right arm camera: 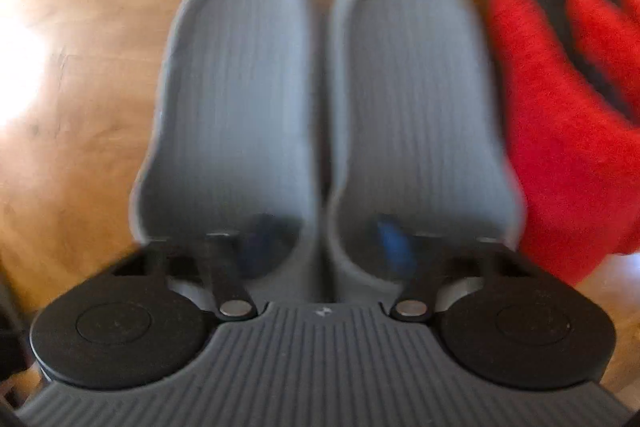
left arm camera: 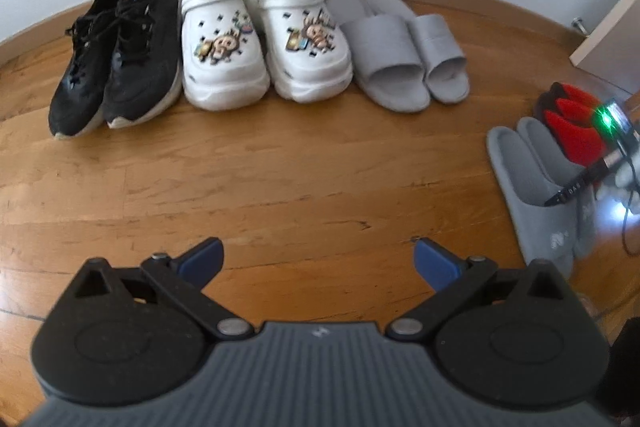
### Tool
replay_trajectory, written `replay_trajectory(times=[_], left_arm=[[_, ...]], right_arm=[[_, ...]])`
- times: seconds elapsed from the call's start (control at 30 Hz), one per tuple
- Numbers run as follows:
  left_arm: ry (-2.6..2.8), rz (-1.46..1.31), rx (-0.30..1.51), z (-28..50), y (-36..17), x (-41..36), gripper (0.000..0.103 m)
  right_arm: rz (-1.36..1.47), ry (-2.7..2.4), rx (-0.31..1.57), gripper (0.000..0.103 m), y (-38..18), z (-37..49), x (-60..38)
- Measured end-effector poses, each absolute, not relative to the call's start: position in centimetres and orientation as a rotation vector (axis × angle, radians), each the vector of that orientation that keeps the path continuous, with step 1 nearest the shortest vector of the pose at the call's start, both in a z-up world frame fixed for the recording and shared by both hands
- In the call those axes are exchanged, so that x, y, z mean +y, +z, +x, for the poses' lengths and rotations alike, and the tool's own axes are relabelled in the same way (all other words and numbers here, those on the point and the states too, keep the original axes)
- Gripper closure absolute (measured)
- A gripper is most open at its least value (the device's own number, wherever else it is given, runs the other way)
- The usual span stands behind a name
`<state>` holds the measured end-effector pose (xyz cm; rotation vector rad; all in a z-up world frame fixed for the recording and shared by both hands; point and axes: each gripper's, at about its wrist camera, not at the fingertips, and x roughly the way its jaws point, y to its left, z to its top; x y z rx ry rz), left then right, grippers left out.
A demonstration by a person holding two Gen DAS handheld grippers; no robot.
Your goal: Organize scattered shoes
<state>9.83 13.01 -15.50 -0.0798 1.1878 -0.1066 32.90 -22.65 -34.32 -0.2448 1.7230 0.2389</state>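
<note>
In the left wrist view, black sneakers [left arm camera: 116, 55], white clogs [left arm camera: 264, 43] and light grey slides [left arm camera: 404, 47] stand in a row along the wall. My left gripper [left arm camera: 318, 259] is open and empty over bare floor. At the right, a pair of darker grey slippers [left arm camera: 536, 187] lies beside red slippers [left arm camera: 572, 131], with my right gripper [left arm camera: 580, 183] over them. In the blurred right wrist view, my right gripper [right arm camera: 324, 247] has one finger inside each grey slipper [right arm camera: 240, 99], straddling their two touching inner walls; the jaws are partly closed. The red slippers [right arm camera: 568, 131] lie to the right.
The wooden floor [left arm camera: 280, 167] runs to a baseboard and white wall. A white cabinet or door corner [left arm camera: 612, 31] stands at the far right. A bright glare patch [right arm camera: 20, 75] lies on the floor left of the grey slippers.
</note>
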Motion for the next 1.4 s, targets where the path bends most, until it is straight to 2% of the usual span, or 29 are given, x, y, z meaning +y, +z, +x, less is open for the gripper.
replay_trajectory(times=[0.03,0.07,0.27,0.33,0.4,0.57,0.6,0.67,0.7,0.73,0.83,1.0,1.03,1.1,1.13,1.2,1.4], left_arm=[[-0.099,-0.085,1.194,10.0,-15.7,13.1,0.001],[-0.095,-0.087,1.199,10.2,-15.9,13.2,0.001],[-0.088,-0.08,1.237,10.6,-16.9,12.9,0.001],[-0.094,-0.08,1.246,10.6,-17.0,12.8,0.001],[-0.095,-0.071,1.247,10.4,-17.0,12.7,0.001],[-0.069,-0.076,1.269,10.6,-17.4,12.9,0.001],[-0.066,-0.078,1.27,10.7,-17.4,13.1,0.001],[-0.059,-0.082,1.271,10.8,-17.4,13.4,0.001],[-0.055,-0.085,1.272,10.8,-17.4,13.5,0.001],[-0.051,-0.089,1.274,10.9,-17.5,13.6,0.001],[-0.052,-0.098,1.279,10.8,-17.5,13.7,0.001],[-0.058,-0.092,1.278,10.5,-17.3,13.6,0.001],[-0.057,-0.095,1.278,10.5,-17.3,13.6,0.001],[-0.054,-0.1,1.279,10.6,-17.3,13.7,0.001],[-0.055,-0.101,1.278,10.6,-17.3,13.7,0.001],[-0.057,-0.1,1.277,10.6,-17.3,13.7,0.001],[-0.057,-0.103,1.285,10.8,-17.7,13.6,0.001]], right_arm=[[-0.255,0.236,1.719,0.082,-34.2,32.9,-22.4],[-0.279,0.234,1.699,0.087,-33.6,33.1,-21.9],[-0.236,0.229,1.618,0.092,-31.3,40.6,-20.3],[-0.219,0.227,1.591,0.1,-30.6,43.2,-19.8],[-0.203,0.226,1.565,0.103,-29.8,45.8,-19.3],[-0.162,0.222,1.498,0.103,-28.0,52.3,-18.1],[-0.154,0.221,1.485,0.098,-27.6,53.6,-17.8],[-0.114,0.206,1.485,0.079,-27.1,55.1,-17.6],[-0.083,0.202,1.497,0.064,-26.5,54.3,-18.6],[-0.017,0.192,1.516,0.06,-26.0,53.2,-19.8],[0.14,0.104,1.598,0.057,-28.3,50.0,-23.2],[0.226,0.038,1.74,0.059,-34.0,45.7,-25.0],[0.119,0.081,1.706,0.07,-33.4,44.5,-23.4],[0.073,0.089,1.674,0.085,-32.6,43.6,-22.4],[0.046,0.091,1.661,0.087,-32.2,43.3,-21.9],[-0.064,0.102,1.605,0.088,-30.5,42.5,-20.6],[-0.063,0.15,1.46,0.088,-25.0,44.2,-20.5]])
